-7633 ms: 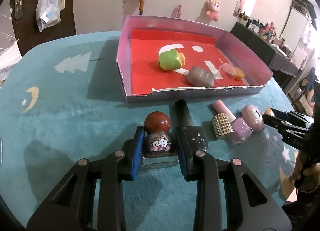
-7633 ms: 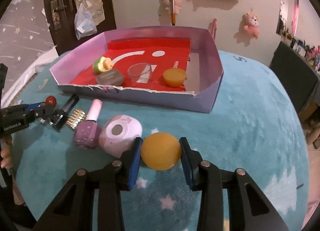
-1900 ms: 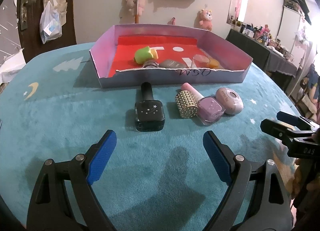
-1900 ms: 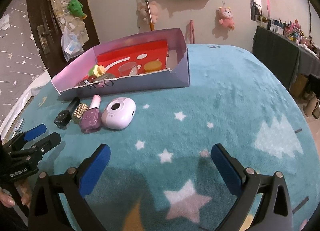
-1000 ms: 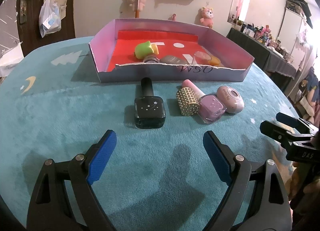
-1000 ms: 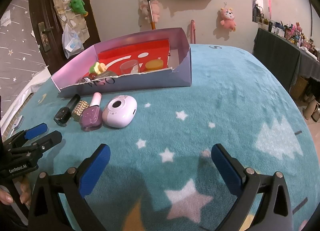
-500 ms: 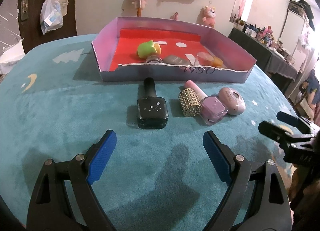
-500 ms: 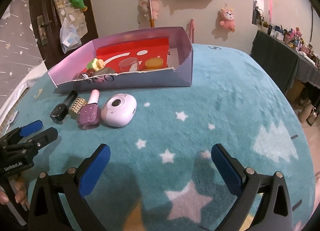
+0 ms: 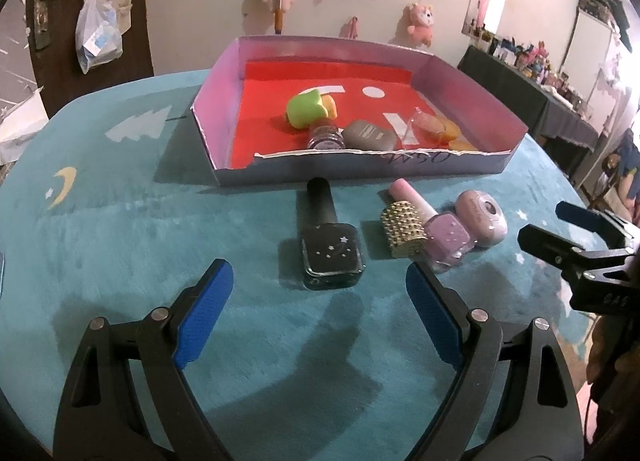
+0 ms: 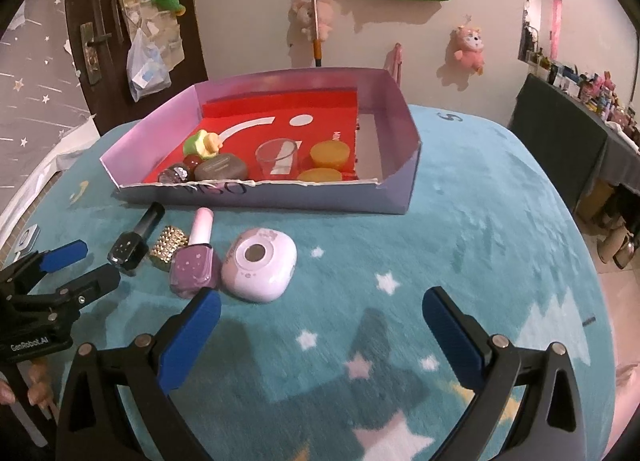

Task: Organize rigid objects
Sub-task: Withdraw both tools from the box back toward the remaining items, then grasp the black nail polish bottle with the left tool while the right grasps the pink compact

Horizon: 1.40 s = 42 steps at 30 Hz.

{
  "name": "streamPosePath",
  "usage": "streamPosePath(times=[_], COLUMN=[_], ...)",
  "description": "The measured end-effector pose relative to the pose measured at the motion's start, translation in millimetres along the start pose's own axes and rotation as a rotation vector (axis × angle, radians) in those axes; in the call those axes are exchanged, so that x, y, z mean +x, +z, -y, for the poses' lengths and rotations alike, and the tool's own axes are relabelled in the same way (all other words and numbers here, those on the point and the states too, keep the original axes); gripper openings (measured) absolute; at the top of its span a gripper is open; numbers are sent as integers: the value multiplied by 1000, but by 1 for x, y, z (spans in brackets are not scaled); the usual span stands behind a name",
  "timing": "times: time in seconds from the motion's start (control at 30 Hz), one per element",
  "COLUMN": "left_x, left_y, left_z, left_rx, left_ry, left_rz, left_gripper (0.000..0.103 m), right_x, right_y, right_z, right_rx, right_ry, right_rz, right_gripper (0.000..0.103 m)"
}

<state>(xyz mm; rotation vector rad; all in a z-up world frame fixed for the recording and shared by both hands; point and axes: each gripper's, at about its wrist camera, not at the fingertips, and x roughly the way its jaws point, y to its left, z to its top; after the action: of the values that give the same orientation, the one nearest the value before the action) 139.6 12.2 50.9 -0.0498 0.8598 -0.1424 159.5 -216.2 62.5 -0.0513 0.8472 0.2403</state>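
Both the left gripper [image 9: 316, 293] and right gripper [image 10: 320, 319] hovered spread wide, empty. Just before the lilac cardboard tray [image 9: 400, 174] lay a black square nail-polish bottle [image 9: 330, 247] and a purple one [image 10: 197, 261].

Before my box [image 9: 360, 175] lie four things in a row: a bottle [image 9: 330, 245] leftmost, then a studded cap [image 9: 402, 227], a second bottle [image 9: 440, 233] and a rounded case [image 9: 480, 217]. Inside the box, a cup [image 10: 277, 157] sits near its front wall.
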Motion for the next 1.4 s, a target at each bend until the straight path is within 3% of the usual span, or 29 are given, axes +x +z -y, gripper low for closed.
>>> streamPosePath(times=[0.57,1.0,1.4], left_x=[37,42,45], left_y=[20,23,27], left_z=[-12,-12,-13], left_rx=[26,46,45], left_ry=[34,94,79], left_rz=[-117,-86,-70], left_gripper=[89,90,88], right_x=[35,56,61], right_y=[19,19,21], right_z=[-5,-13,-13], right_rx=[15,-15,-50], right_ry=[62,33,5], right_rz=[-86,-132,-130], right_gripper=[103,103,103])
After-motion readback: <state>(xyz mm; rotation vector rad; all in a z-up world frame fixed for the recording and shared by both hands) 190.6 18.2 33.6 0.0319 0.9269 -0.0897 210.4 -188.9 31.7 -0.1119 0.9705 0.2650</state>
